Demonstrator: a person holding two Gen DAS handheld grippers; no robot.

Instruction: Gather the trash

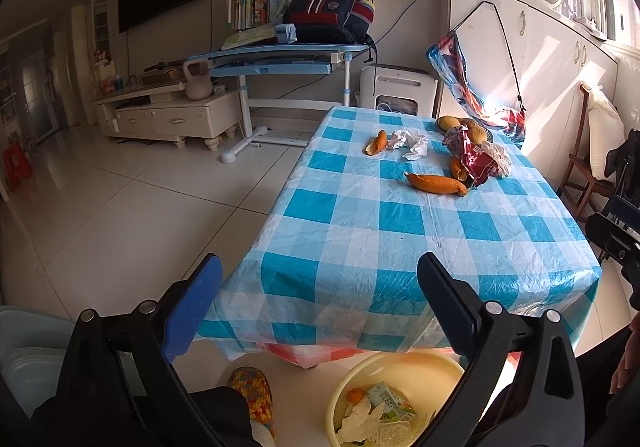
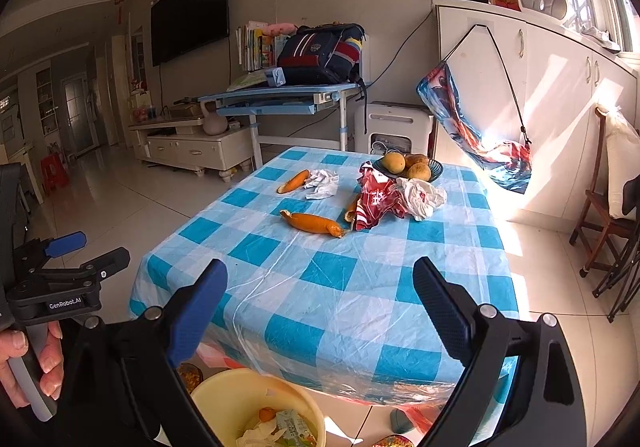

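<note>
Trash: peels (image 2: 313, 223), wrapper (image 2: 376, 203), tissue (image 2: 322, 183) on table (image 2: 320, 287)
Bin (image 2: 224, 393): below table's near edge
Grippers: left (image 1: 320, 303), right (image 2: 320, 303) both spread, empty

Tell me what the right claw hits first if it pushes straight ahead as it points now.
Probably the bare checked tablecloth: the open right claw aims at the near table surface, short of the long orange peel. Depth is uncertain.

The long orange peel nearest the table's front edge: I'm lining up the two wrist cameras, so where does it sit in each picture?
Left wrist view: the long orange peel lies right of centre in the upper half, just left of the red wrapper.
Right wrist view: the peel lies near the centre, just left of the same wrapper.
Shared landmark: the crumpled white tissue farther back on the table.
</note>
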